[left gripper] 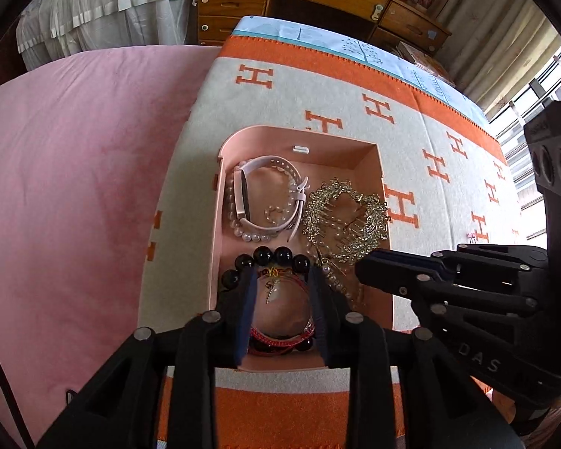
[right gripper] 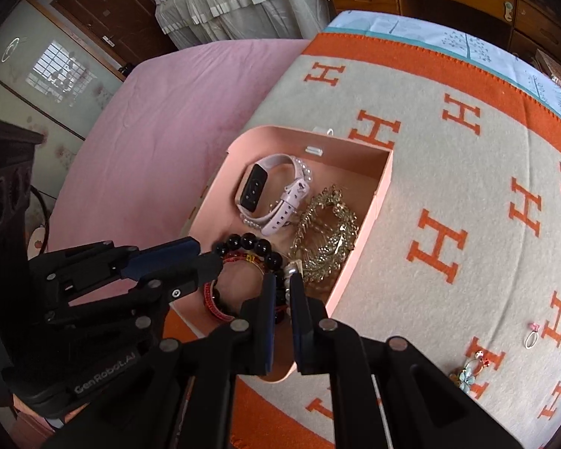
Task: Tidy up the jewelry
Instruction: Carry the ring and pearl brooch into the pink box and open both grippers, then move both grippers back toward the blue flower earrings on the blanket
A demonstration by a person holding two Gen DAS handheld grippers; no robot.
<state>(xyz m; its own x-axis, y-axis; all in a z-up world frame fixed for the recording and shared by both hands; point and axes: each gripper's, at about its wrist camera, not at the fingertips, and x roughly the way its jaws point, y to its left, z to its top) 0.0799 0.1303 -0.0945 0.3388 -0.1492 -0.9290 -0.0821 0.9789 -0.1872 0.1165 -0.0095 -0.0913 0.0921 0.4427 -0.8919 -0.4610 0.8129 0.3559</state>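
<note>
1. Two pieces fill the left end of the pink box (left gripper: 370, 172), which sits on the orange-and-grey blanket (left gripper: 430, 131). One is a pale smart watch (left gripper: 243, 194), lying inside a pearl bracelet (left gripper: 250, 235). The watch strap looks soft and springy, so take it by the stiff body. The pearls are probably slick and roll, so pinch across the strand.
2. Nearer the camera lie a black bead bracelet (left gripper: 273, 254) and a red bangle (left gripper: 280, 336), overlapping. The beads look heavy and glossy. The bangle's rim seems the firmer hold.
3. Above these hangs the left gripper (left gripper: 281, 280), jaws partly open and astride the bangle, pressing on nothing.
4. Right of that, the right gripper (right gripper: 283, 277) points into the box with jaws all but closed. Nothing shows between them.
5. Filling the box's right half is a gold leaf hair comb (left gripper: 348, 217). It looks light, stiff, snag-prone and fragile, so grip it by the comb spine, not the leaves.
6. Far right, still loose on the blanket, are a small ring (right gripper: 530, 338) and a flower ornament (right gripper: 467, 378). Both are tiny and flat, so they would likely need a careful edge pinch.
</note>
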